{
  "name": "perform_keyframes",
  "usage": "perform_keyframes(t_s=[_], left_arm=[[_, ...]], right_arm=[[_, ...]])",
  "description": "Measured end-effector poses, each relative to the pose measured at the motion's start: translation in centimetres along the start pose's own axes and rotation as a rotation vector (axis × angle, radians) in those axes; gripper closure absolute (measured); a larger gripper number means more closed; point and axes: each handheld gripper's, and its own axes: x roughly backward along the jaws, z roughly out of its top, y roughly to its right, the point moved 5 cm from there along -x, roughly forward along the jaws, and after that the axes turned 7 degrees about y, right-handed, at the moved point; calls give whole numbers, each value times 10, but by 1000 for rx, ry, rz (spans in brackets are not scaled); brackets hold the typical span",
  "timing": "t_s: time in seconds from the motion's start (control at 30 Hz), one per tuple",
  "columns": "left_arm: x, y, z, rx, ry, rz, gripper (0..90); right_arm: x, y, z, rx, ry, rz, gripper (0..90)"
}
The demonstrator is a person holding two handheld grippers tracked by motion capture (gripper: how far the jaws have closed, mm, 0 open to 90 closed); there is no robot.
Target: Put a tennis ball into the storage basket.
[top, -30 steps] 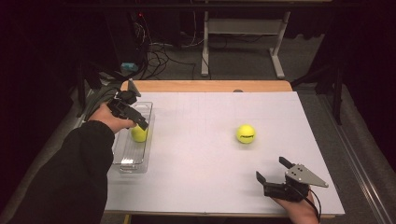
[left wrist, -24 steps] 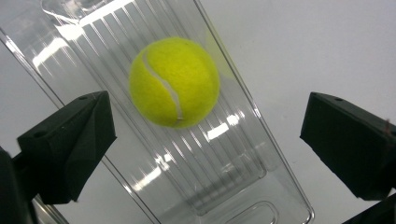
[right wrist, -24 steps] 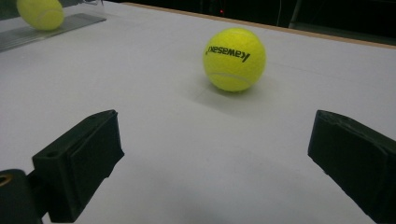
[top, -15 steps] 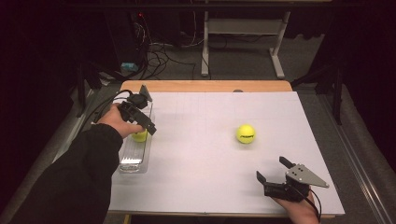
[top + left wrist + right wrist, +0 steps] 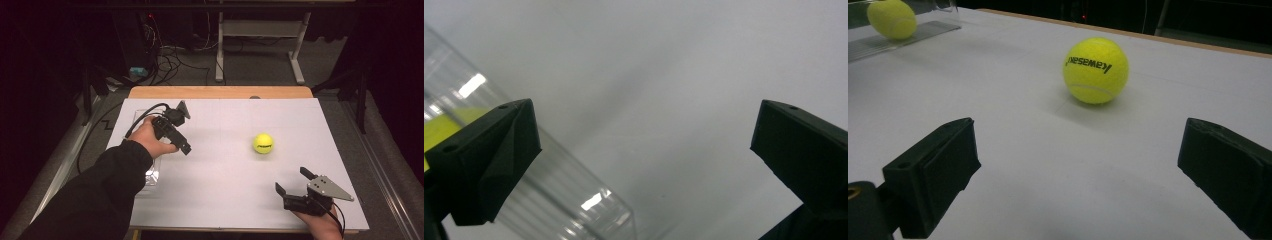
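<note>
A yellow tennis ball [image 5: 263, 143] [image 5: 1095, 70] lies on the white table top [image 5: 225, 190], right of the middle. A second yellow ball [image 5: 892, 19] [image 5: 439, 130] rests in a clear plastic bin [image 5: 151, 176] [image 5: 564, 200] at the left. My left gripper [image 5: 184, 147] [image 5: 646, 115] hangs just right of the bin over bare table. Its jaws have just been opening and stand wide with nothing between them. My right gripper [image 5: 291, 180] [image 5: 1078, 135] sits open near the front right edge, pointing at the loose ball from a distance.
The table's wooden far edge [image 5: 220, 92] borders a dark floor with cables and a desk frame [image 5: 260, 40]. A black cable [image 5: 145, 112] trails from the left gripper across the bin. The person's dark sleeve [image 5: 95, 195] covers the table's front left.
The left hand has moved right, from above the bin and its ball to the table beside it. The right gripper and the loose ball have stayed put.
</note>
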Motion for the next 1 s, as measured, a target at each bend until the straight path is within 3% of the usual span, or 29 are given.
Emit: perform_keyframes(t_s=[0.3,0.63,1.0], left_arm=[[-6,25,4,-44,3,-24,3],[-13,37,-11,-38,23,-33,12],[-18,45,-18,-60,13,-44,13]], right_arm=[[-3,1,2,-8,5,-3,28],[-3,1,5,-5,14,-5,28],[-6,4,12,20,16,-33,19]])
